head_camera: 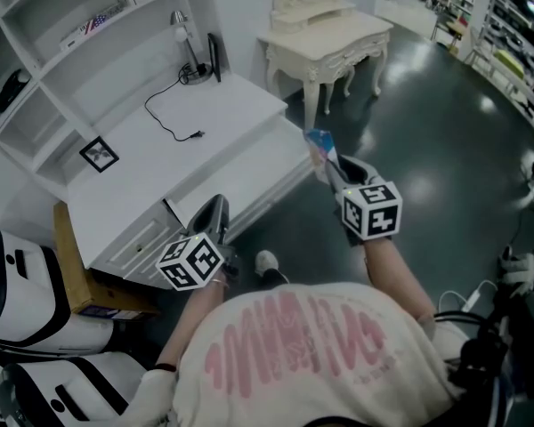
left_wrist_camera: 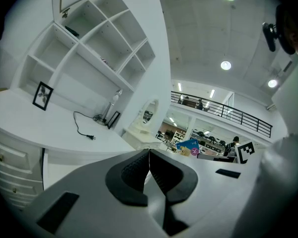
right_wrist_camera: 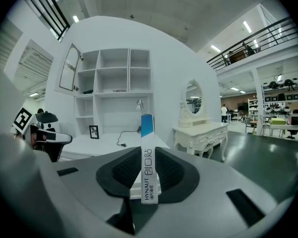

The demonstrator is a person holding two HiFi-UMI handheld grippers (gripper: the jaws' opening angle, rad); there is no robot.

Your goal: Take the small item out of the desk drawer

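The desk (head_camera: 240, 105) fills the upper left of the head view, shelves (head_camera: 53, 83) behind it. On it the picture frame (head_camera: 99, 154) stands at the left, the lamp (head_camera: 188, 53) at the back, the cable (head_camera: 171, 119) lying between them. The dressing table (head_camera: 327, 43) is right of the desk, top centre. My left gripper (head_camera: 215, 207) sits lower centre, before the desk's front edge; my right gripper (head_camera: 331, 165), to its right, has the small box (head_camera: 319, 142) between its jaws
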